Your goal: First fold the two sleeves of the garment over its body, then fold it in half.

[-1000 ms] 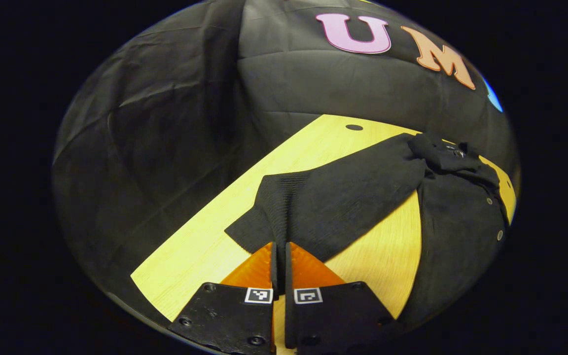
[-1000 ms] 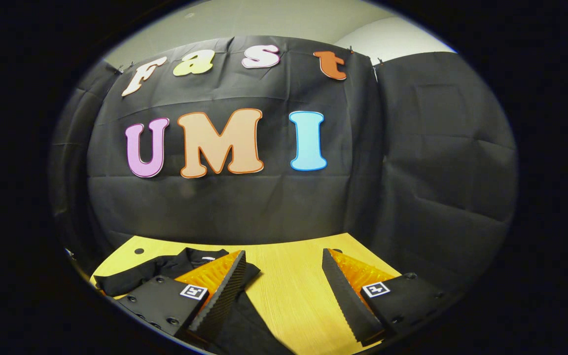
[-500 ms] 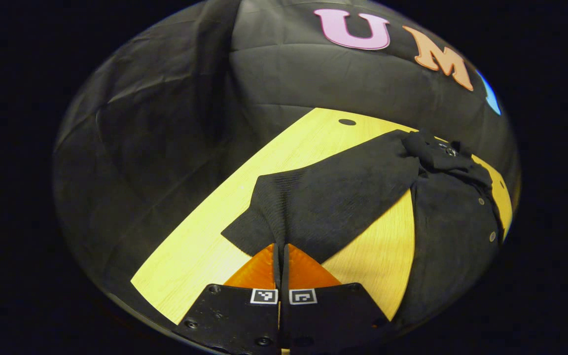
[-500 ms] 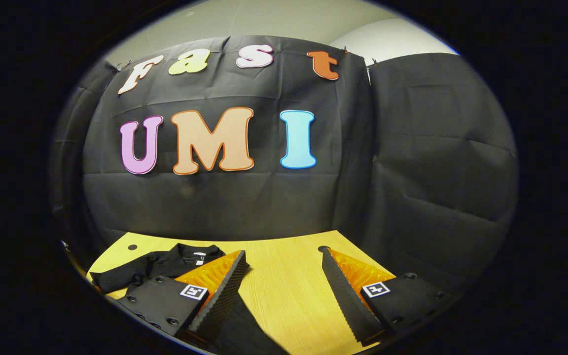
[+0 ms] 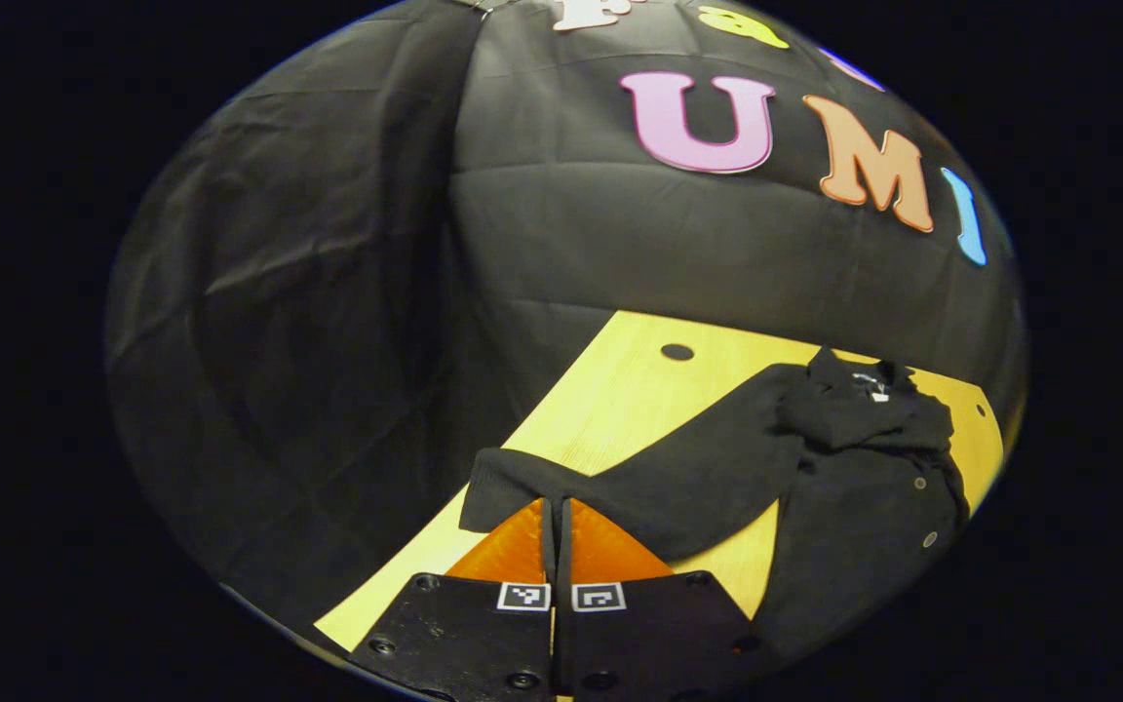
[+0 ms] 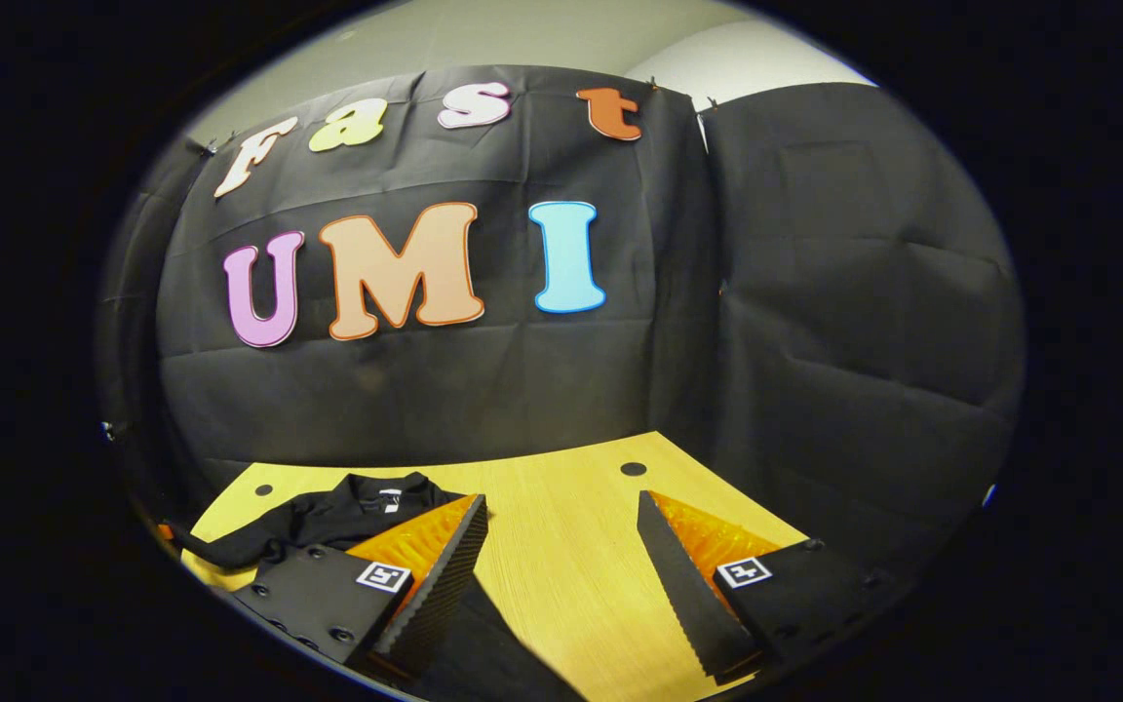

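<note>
A black buttoned garment [image 5: 864, 546] lies on the yellow wooden table [image 5: 620, 390], collar [image 5: 854, 400] toward the back wall. Its long sleeve [image 5: 688, 483] stretches from the shoulder toward me. My left gripper [image 5: 555, 502] is shut on the ribbed cuff, which hangs raised over the table's near edge. In the right gripper view the garment [image 6: 347, 512] shows at the lower left, partly behind one finger. My right gripper [image 6: 561, 499] stands open above the bare table [image 6: 561, 556], with nothing between its fingers.
The black cloth booth wall closes in behind and beside the table. The tabletop has small round holes [image 5: 677, 351] [image 6: 633, 469] near its back corners. Bare wood lies to the right of the garment in the right gripper view.
My left gripper has risen and tilted up with the cuff in it, lifting the sleeve's end off the table. The right gripper drifted slightly and stays open.
</note>
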